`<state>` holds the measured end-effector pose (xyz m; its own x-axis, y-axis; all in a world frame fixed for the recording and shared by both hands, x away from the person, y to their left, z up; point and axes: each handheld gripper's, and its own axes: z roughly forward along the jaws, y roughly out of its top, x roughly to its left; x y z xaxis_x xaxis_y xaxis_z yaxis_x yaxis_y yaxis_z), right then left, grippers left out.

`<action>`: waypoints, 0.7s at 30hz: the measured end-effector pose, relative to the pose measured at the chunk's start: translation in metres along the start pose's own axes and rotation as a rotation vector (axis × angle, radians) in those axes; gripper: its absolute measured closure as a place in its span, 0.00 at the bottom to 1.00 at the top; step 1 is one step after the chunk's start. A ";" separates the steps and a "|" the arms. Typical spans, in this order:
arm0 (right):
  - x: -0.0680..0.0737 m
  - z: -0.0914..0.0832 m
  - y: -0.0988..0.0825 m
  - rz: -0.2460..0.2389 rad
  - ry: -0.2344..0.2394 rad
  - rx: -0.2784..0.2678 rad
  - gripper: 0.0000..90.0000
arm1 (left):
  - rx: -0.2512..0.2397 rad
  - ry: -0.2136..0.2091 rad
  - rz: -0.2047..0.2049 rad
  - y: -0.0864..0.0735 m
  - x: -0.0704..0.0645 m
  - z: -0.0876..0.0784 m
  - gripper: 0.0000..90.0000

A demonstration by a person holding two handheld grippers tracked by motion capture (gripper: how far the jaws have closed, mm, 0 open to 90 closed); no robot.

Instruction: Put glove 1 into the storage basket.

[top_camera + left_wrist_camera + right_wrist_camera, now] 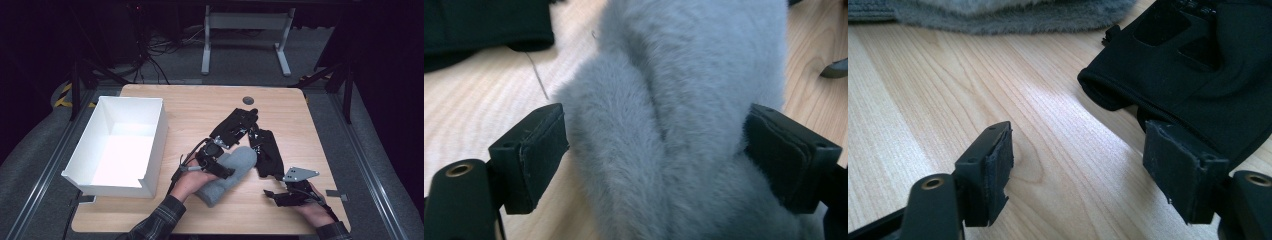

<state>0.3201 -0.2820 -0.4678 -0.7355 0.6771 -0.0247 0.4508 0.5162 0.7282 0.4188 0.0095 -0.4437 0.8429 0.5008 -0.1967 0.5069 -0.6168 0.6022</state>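
Left gripper view: hand-held gripper [656, 155] astride grey mitten [684, 100]

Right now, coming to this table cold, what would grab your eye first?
Probably the fluffy grey mitten near the table's front edge, with the left gripper open around it. Beside it lie two black gloves, and a white box stands open on the table's left.

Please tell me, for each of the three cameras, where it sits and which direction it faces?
High view: above the person's side, facing forward and down on the table; both forearms, both tongs.
Left gripper view: on the left tongs, facing the grey mitten; two black jaws.
Right gripper view: on the right tongs, facing the black glove; two jaws.
Shared: all views show the mitten.
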 end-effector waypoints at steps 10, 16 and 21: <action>0.000 0.000 -0.001 -0.003 0.004 -0.009 0.31 | 0.024 -0.071 -0.029 -0.004 0.005 0.007 0.23; -0.001 0.001 -0.002 -0.007 0.005 -0.018 0.30 | 0.051 -0.121 -0.020 -0.003 0.006 0.005 0.41; -0.001 0.001 -0.003 -0.007 0.004 -0.021 0.28 | 0.090 -0.150 -0.032 0.000 0.005 0.005 0.56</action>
<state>0.3201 -0.2833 -0.4704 -0.7406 0.6714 -0.0272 0.4348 0.5097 0.7424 0.4241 0.0093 -0.4488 0.8399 0.4292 -0.3322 0.5427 -0.6572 0.5230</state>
